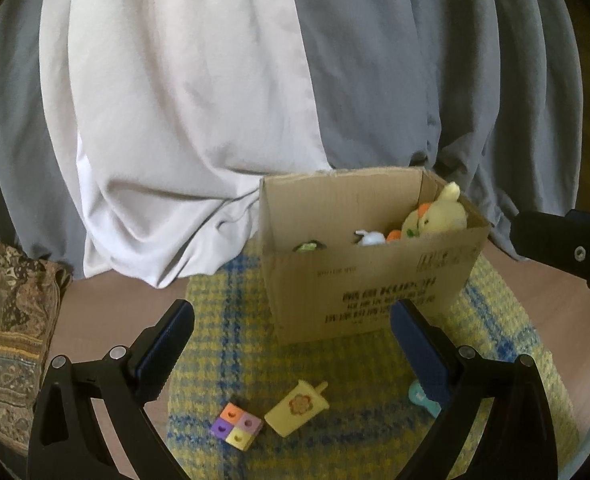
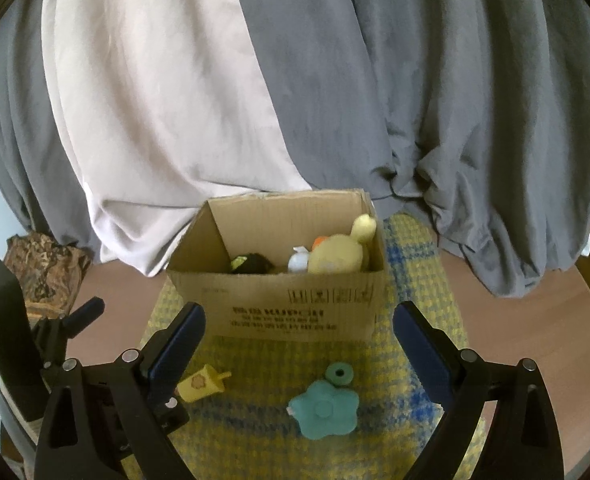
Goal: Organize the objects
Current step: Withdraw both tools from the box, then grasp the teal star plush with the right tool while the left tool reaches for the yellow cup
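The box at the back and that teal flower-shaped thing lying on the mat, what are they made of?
The box looks like plain brown corrugated cardboard: matte, with fine ribbing on its front wall, printed black text and raw cut top edges. The teal flower-shaped toy seems to be moulded plastic, smooth with a soft sheen and rounded petals, though rubber cannot be ruled out. The mat under both looks like coarse woven yellow-and-blue fabric.

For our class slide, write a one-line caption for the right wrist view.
Open right gripper faces a cardboard box of toys, teal flower toy waiting on the mat.
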Demonstrator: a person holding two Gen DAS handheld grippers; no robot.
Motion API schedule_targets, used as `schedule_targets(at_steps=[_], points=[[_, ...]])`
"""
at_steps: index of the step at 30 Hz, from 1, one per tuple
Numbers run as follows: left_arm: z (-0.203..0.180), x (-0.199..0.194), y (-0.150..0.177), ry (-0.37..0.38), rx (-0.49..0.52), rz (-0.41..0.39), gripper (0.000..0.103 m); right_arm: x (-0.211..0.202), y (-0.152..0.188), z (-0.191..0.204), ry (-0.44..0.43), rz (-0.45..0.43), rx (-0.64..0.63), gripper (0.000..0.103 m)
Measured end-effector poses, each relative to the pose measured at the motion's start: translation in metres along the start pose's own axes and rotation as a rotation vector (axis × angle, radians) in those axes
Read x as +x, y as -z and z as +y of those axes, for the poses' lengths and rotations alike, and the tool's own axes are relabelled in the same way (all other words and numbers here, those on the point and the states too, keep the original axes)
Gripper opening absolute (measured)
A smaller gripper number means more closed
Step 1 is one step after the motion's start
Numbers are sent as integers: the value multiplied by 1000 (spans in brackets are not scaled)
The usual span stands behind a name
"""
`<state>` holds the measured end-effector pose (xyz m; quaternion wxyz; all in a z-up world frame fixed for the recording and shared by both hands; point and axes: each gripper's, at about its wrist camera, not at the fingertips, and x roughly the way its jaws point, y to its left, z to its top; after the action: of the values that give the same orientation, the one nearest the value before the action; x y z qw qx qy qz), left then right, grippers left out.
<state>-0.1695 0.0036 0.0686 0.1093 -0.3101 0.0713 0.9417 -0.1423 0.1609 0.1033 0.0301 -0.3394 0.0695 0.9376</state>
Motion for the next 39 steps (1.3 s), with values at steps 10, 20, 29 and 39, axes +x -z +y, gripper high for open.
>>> schedule_targets(at_steps=[10, 20, 29, 39], points=[[-1, 2, 29, 4, -7, 25, 100, 6, 20, 0, -5, 45, 2, 95], [-12, 14, 50, 17, 18, 47, 100, 20, 44, -11, 3, 108, 26, 95], [-20, 30, 66, 28, 25, 78, 100, 41, 70, -21, 16, 173, 50, 95], [-31, 48, 79, 49, 54, 100, 100, 59, 90, -31, 32, 227, 71, 95]])
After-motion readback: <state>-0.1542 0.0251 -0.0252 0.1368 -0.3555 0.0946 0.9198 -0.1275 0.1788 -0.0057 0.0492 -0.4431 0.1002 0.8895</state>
